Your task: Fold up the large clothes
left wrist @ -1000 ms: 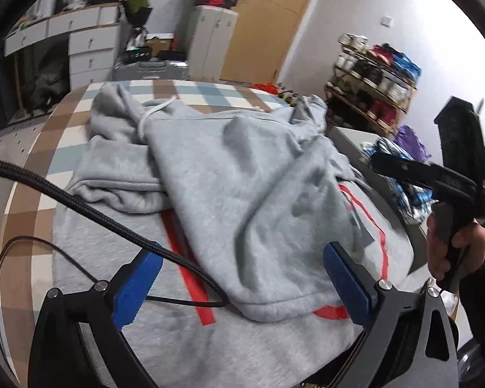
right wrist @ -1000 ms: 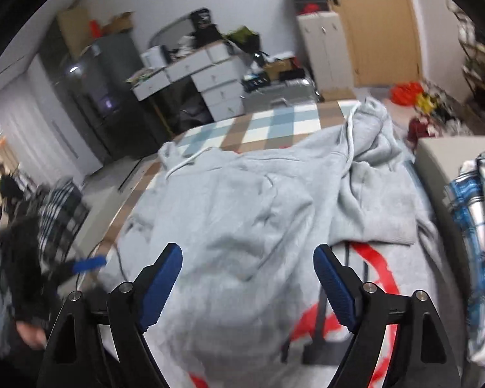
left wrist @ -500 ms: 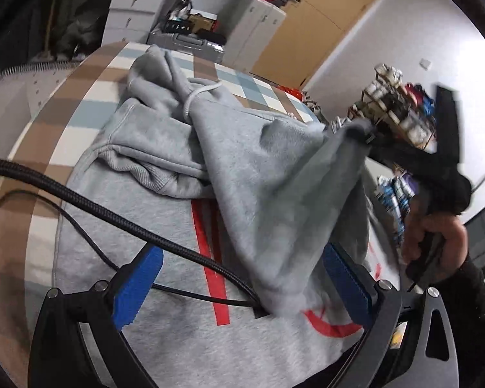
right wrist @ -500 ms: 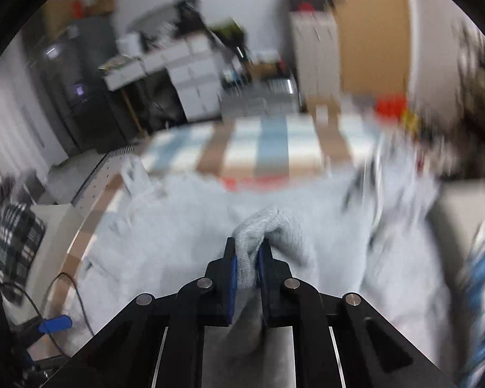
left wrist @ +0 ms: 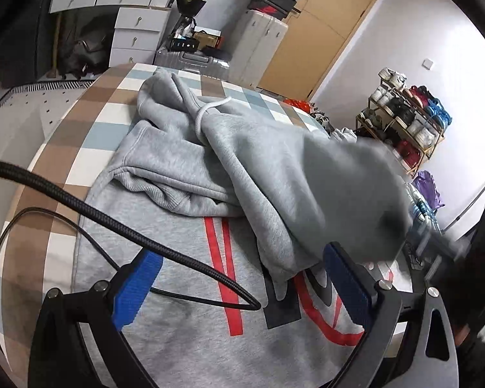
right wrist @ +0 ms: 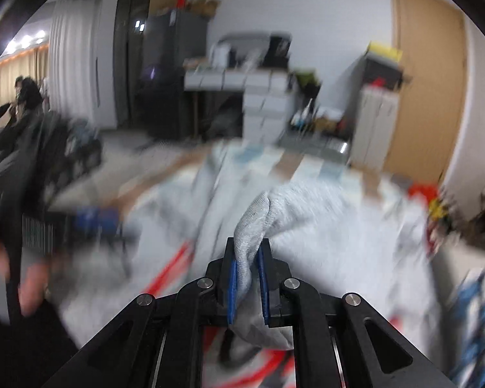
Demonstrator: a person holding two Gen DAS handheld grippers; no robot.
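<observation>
Left wrist view, sweatshirt: we are looking down on the grey sweatshirt [left wrist: 184, 291], spread over the checked tablecloth [left wrist: 80, 148] ahead of and under our left tongs [left wrist: 239, 287].
Left wrist view, tongs: the left tongs are standing spread, nothing between the blue pads [left wrist: 135, 287]; a black cable [left wrist: 119, 226] is crossing just in front of them.
Left wrist view, step: we are folding a sleeve [left wrist: 323, 190] across the body. In our judgement the left tongs should be pinning the hem near them, so the body is not dragging along.
Left wrist view, change: the lifted cloth is now hanging lower and nearer the right-hand pad than a second ago, and the other tool, in view then, is hidden.
Right wrist view, tongs: the right tongs [right wrist: 247, 281] are pinching a bunched grey fold [right wrist: 252, 226], having closed within the last second.
Right wrist view, step: we are carrying the fold over; better slowly and low, laying it flat before letting go.
Right wrist view, change: the picture is now blurred, and the room has swung sideways.
</observation>
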